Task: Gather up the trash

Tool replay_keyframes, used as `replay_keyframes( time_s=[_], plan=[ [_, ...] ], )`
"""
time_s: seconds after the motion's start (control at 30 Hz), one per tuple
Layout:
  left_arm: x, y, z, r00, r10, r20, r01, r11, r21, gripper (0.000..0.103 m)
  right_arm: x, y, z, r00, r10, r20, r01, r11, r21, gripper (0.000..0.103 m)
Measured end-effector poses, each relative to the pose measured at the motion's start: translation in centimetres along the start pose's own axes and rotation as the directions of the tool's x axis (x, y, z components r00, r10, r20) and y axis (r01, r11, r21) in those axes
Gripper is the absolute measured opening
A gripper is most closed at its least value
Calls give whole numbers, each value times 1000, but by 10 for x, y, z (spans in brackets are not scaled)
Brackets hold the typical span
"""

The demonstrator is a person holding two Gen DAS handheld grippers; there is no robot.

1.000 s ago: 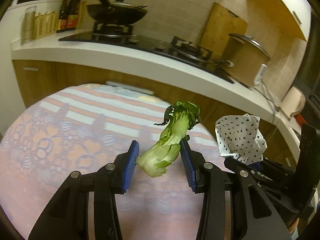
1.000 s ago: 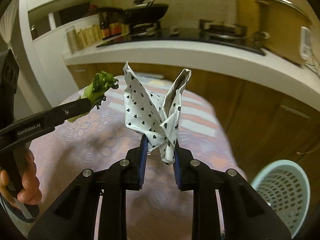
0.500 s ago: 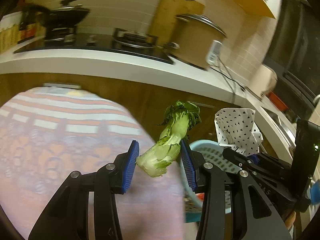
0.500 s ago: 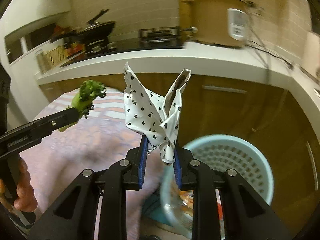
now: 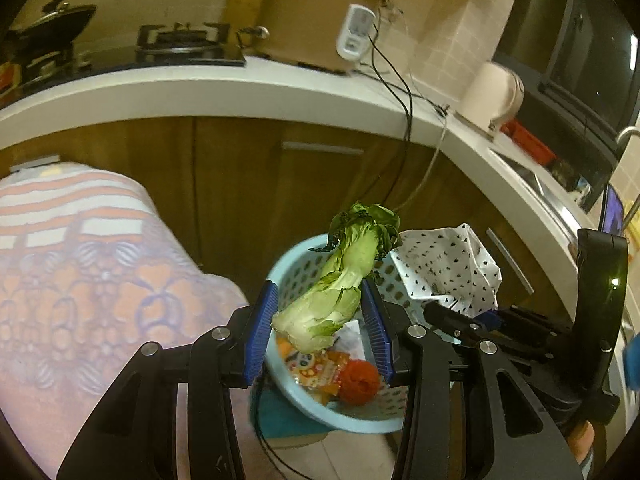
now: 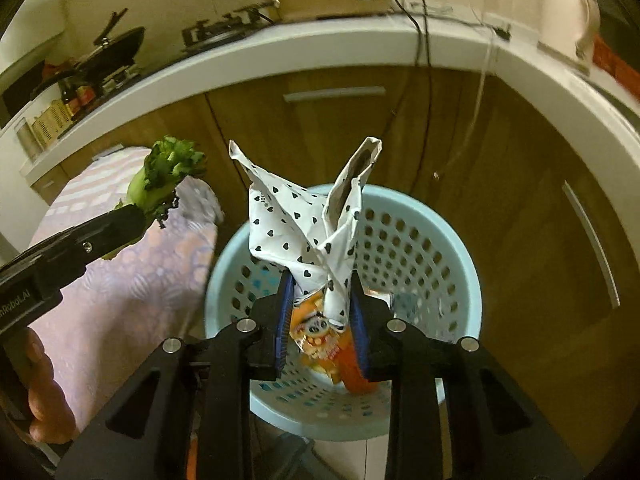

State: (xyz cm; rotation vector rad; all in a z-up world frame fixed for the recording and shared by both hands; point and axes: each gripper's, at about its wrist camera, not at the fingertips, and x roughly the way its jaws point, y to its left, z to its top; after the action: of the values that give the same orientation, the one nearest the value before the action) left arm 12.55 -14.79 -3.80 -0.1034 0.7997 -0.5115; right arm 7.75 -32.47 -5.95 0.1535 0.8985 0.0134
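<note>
Both grippers have swung off the table and toward the basket [image 6: 456,256], which a second ago showed only at the edge of view. The right gripper [image 6: 320,312] now hangs right over the basket mouth, jaws pinched narrow on the paper [image 6: 304,236], so it is the nearer one. The left gripper [image 5: 320,328] clamps the greens [image 5: 340,280] (stem near, leaves far, long axis along the fingers) over the basket's left rim, close by the table [image 5: 80,280] edge. Releasing the paper looks like the next move.
</note>
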Motion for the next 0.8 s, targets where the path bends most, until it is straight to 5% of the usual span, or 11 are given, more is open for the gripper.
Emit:
replay_keyframes(
  time_s=[0.17,0.33,0.6,0.8],
  plan=[
    [14,-7,0,1000,2,-23,-2,1000,8,42,9,-11,-3,999,2,-38,-1,1000,26,30],
    [26,-6,-4,999,-1,-51,1,1000,0,49,21,-16,-10,997,-5,-81,7,1000,27,62],
    [19,0,-5,999,5,-31,-5,1000,-15,58,18,-20,-13,998,-1,-70,2,1000,13,63],
    [-6,4,-5,999,30,44,-29,999,-32,63,-7,-21,-9,999,17,39,-17,1000,15,63]
  ],
)
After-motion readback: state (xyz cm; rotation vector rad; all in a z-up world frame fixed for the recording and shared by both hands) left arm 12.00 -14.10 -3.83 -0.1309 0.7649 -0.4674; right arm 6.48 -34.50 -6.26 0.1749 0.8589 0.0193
